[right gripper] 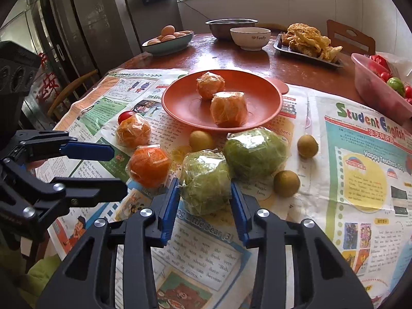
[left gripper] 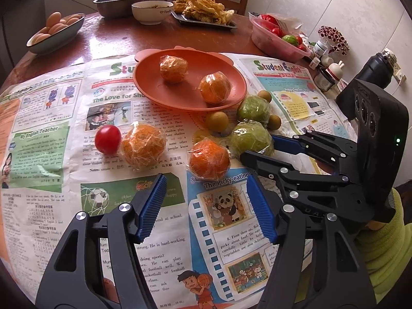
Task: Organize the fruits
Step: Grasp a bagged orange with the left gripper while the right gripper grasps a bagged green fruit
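An orange-red plate (left gripper: pixel 154 87) (right gripper: pixel 265 97) holds two wrapped oranges (left gripper: pixel 215 88) (right gripper: pixel 228 109). On the newspaper lie two more wrapped oranges (left gripper: pixel 209 160) (left gripper: pixel 143 146) (right gripper: pixel 149 166), two wrapped green fruits (left gripper: pixel 251 139) (right gripper: pixel 206 188) (right gripper: pixel 255 152), three small brown fruits (left gripper: pixel 217 121) (right gripper: pixel 286 183) and a red tomato (left gripper: pixel 108 139) (right gripper: pixel 126 116). My left gripper (left gripper: pixel 204 180) is open and empty, just short of the near orange. My right gripper (right gripper: pixel 204 188) (left gripper: pixel 260 149) is open with its fingers on either side of the near green fruit, not closed on it.
Newspaper (left gripper: pixel 51 180) covers the near half of the round wooden table (right gripper: pixel 231 56). At the back stand a bowl of eggs (left gripper: pixel 55 34), a steel basin (left gripper: pixel 121 2), a white bowl (left gripper: pixel 152 11), a tray of fried food (left gripper: pixel 203 10) and a pink basket (left gripper: pixel 278 41) of produce.
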